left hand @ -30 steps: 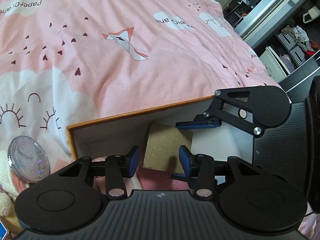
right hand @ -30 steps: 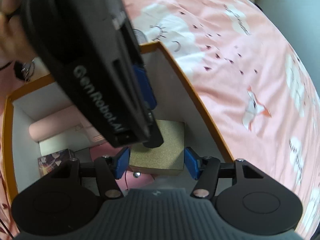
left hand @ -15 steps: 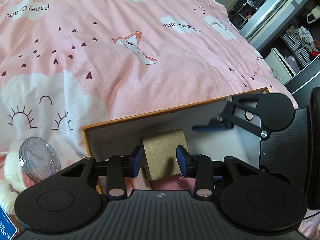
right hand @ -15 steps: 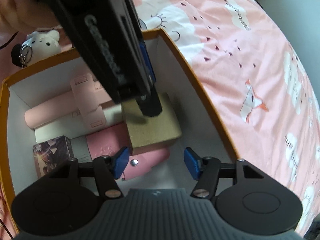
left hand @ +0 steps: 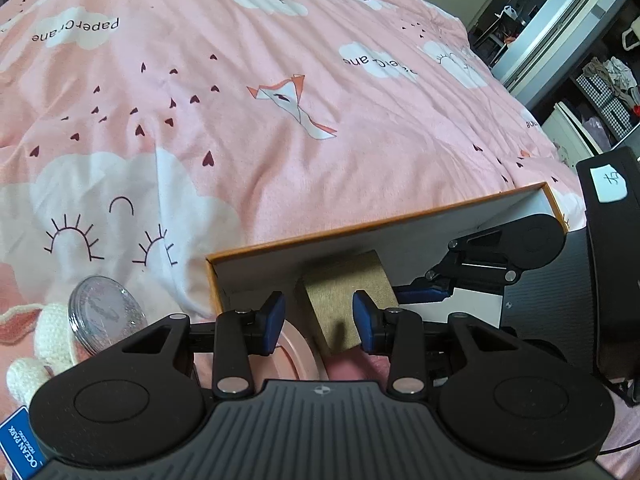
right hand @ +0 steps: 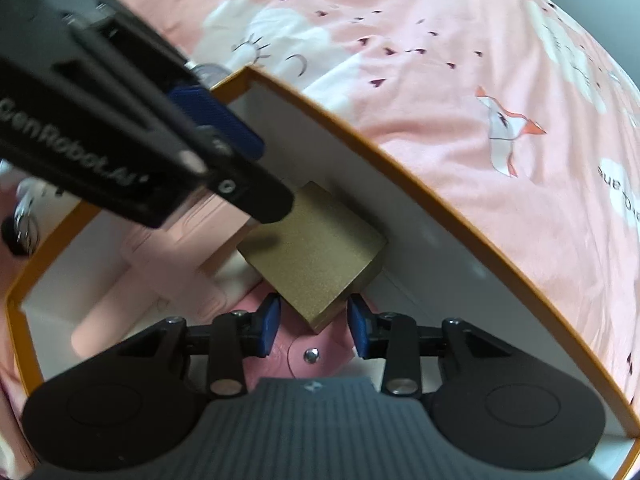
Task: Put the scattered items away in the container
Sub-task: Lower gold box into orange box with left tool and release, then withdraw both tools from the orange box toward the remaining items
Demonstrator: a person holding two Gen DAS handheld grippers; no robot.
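My right gripper (right hand: 314,322) has just been closing around a corner of the flat tan cork block (right hand: 316,248) inside the orange-rimmed white box (right hand: 404,172); contact seems unclear.

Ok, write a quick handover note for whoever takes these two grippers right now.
Left gripper: straddles the gold box; jaws have just closed a little, grip unclear.
Right gripper: jaws have just been closing round that box's near corner; contact unclear.
Done: gold box lies tilted on pink items inside the orange-rimmed container.
To do: settle the box, then fetch the glittery disc, knitted toy and blue card from the bed.
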